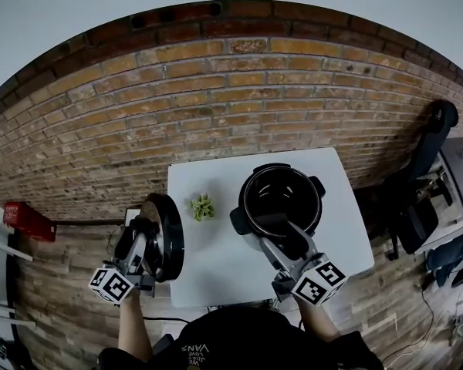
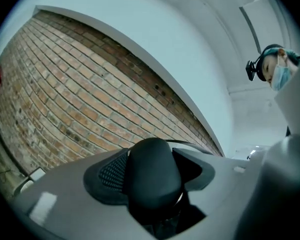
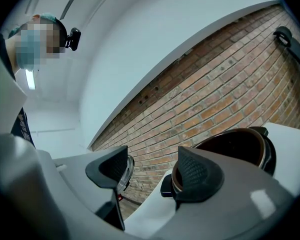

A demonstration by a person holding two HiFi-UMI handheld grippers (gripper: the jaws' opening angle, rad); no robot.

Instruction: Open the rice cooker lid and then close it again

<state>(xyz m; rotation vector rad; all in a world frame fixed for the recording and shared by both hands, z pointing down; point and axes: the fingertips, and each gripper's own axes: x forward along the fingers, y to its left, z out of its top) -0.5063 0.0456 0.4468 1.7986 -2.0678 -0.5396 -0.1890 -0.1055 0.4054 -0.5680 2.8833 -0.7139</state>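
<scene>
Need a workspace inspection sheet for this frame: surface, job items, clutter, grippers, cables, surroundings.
Surface: white table, mostly bare.
Job's things: black rice cooker stands open on the table; its lid is held out past the table's left edge.
Clutter: small green plant left of the cooker.
Grippers: left gripper shut on the lid's knob; right gripper open, empty, at the cooker's near side.
Cables: floor cable at right.
Surroundings: brick wall, wooden floor, red box at left.
</scene>
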